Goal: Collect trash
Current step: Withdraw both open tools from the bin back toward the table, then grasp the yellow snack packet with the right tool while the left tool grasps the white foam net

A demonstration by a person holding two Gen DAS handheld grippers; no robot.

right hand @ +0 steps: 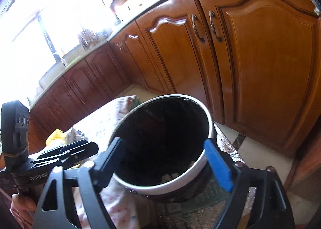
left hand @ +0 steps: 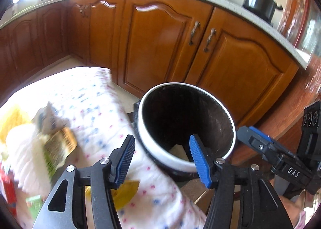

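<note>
A kitchen with wooden cabinet doors under a pale counter is seen, and a black pot stands on that counter. On the floor before the cabinets a bin, dark inside with a white rim, is set; pale scraps of trash are seen at its bottom. Just beside the bin, on its window side, a table draped in a white dotted cloth is found, with blurred wrappers in yellow, green and red lying on it. The left tool is held released above the near rim of the bin, nothing between its blue pads. The right tool is likewise spread wide over the bin's mouth, with nothing gripped. Each tool is seen beside the other, apart from it
</note>
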